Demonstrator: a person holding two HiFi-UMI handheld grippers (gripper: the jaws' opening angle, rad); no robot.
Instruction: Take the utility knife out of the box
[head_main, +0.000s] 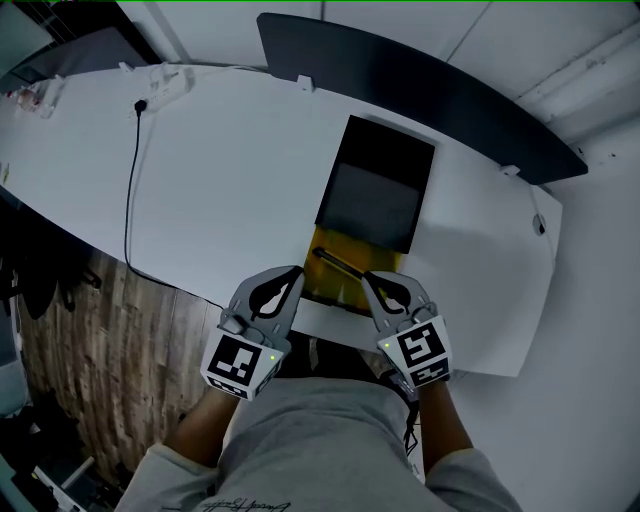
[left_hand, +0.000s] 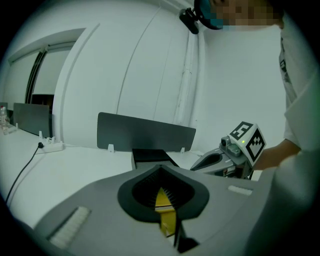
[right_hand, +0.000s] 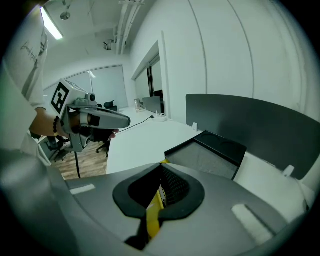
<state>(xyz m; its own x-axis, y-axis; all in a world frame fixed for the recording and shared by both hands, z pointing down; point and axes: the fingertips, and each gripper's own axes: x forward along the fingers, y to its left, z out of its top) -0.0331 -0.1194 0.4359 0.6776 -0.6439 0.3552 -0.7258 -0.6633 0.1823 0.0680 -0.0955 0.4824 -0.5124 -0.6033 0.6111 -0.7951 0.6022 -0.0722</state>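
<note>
A black box (head_main: 375, 190) lies on the white table (head_main: 230, 180); its dark sleeve is slid away from me, baring the yellow tray (head_main: 330, 285) at the near end. The dark utility knife (head_main: 340, 264) lies slantwise in that tray. My left gripper (head_main: 293, 272) hovers shut just left of the tray's near corner, holding nothing. My right gripper (head_main: 368, 278) is shut and empty over the tray's right part, next to the knife's near end. In the left gripper view the box (left_hand: 150, 156) and the right gripper (left_hand: 220, 161) show ahead. The right gripper view shows the box (right_hand: 210, 150) close ahead.
A dark divider panel (head_main: 420, 85) stands along the table's far edge. A power strip (head_main: 165, 85) with a black cable (head_main: 130, 190) lies at the far left. The table's near edge (head_main: 330, 320) runs just under both grippers, with wooden floor (head_main: 110, 330) to the left.
</note>
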